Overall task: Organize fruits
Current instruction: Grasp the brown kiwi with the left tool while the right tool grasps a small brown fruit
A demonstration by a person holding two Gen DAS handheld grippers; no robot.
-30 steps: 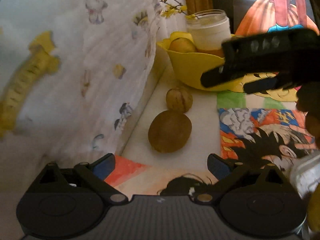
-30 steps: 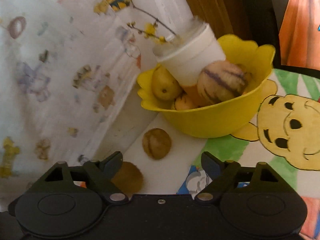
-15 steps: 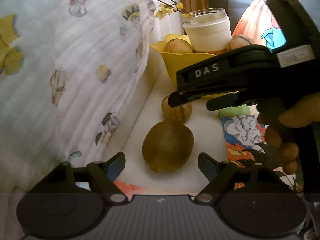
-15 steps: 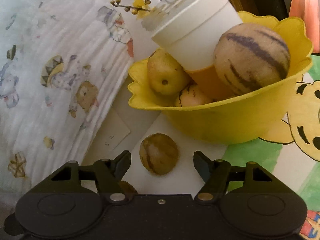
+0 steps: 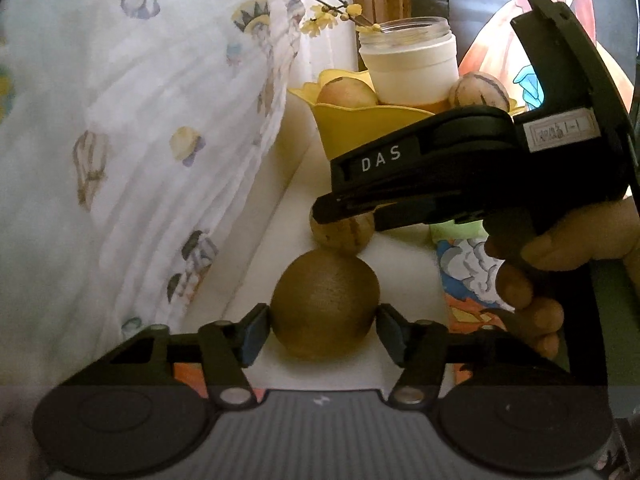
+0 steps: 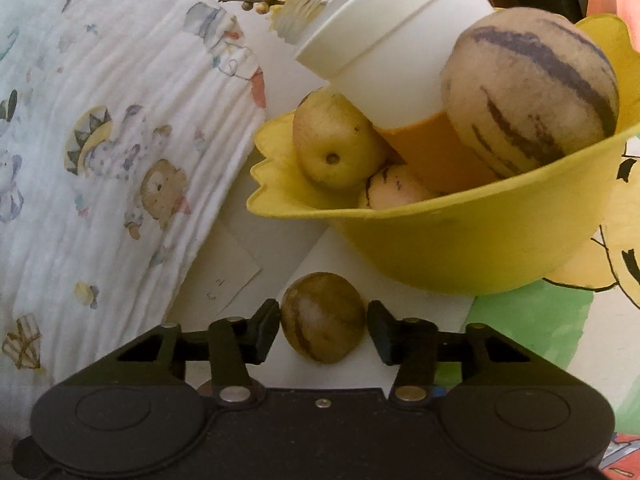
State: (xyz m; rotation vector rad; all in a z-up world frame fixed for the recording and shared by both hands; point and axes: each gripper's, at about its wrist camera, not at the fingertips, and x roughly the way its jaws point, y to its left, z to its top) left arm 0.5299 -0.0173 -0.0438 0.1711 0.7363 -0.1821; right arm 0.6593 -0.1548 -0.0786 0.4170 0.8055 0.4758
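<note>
A brown kiwi (image 5: pixel 325 304) lies on the white table strip between the fingers of my left gripper (image 5: pixel 322 330); the pads sit close at both sides, still open. A small striped fruit (image 6: pixel 322 316) lies between the fingers of my right gripper (image 6: pixel 323 328), with narrow gaps at each side. In the left wrist view the same fruit (image 5: pixel 344 234) shows partly behind the right gripper (image 5: pixel 460 176). A yellow bowl (image 6: pixel 460 248) just beyond holds a pear (image 6: pixel 336 144), a large striped fruit (image 6: pixel 532 108), another small fruit and a white jar (image 6: pixel 400 52).
A white printed cloth (image 5: pixel 140 140) hangs along the left of both views. A cartoon-printed mat (image 6: pixel 580 320) covers the table at the right. A twig with yellow flowers (image 5: pixel 332 12) sticks out of the jar. A paper note (image 6: pixel 224 280) lies by the cloth.
Both grippers have moved forward and down. The kiwi now sits between the left fingers and the small striped fruit between the right fingers. Both jaws have narrowed.
</note>
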